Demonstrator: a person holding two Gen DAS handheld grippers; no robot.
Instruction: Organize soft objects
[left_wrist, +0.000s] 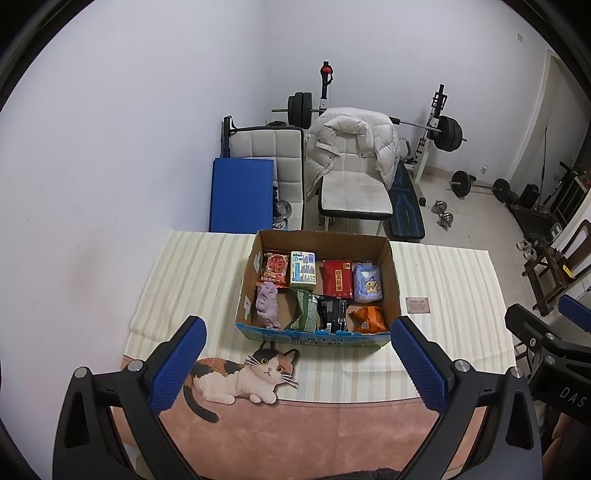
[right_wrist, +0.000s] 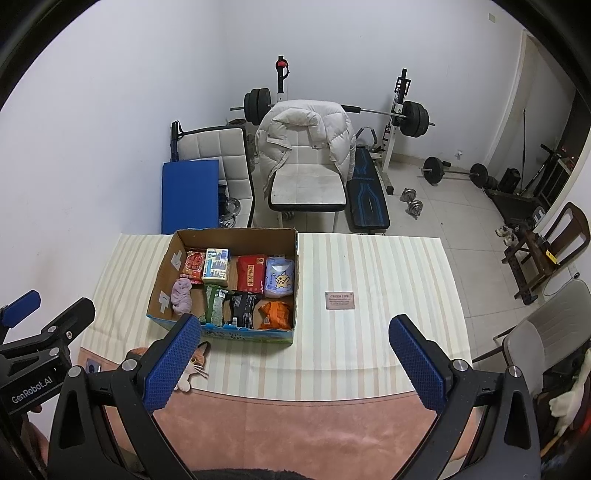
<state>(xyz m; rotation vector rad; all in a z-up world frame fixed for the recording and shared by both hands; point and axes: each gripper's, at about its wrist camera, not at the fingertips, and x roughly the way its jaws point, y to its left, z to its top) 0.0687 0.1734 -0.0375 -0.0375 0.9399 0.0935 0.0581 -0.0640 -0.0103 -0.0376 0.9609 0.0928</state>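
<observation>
Both claws are hovering spread and empty above the near table edge: left gripper (left_wrist: 299, 354), right gripper (right_wrist: 295, 354). Beyond them, the cardboard box (left_wrist: 392, 273) is sitting on the striped tablecloth (right_wrist: 369, 266), holding soft packets and a purple cloth (left_wrist: 267, 303).

Black 2-finger grippers with blue pads

The left gripper (left_wrist: 299, 360) and right gripper (right_wrist: 293, 356) share 1 build: black, angular frames with triangular cut-outs, round silver screws at the joints, and fingers faced with blue pads (left_wrist: 179, 363) textured in a fine dotted grid. White lettering reads "GenRobot.AI" on the left gripper's body seen from the right wrist view, and "DAS" on the right gripper's body seen from the left.
</observation>
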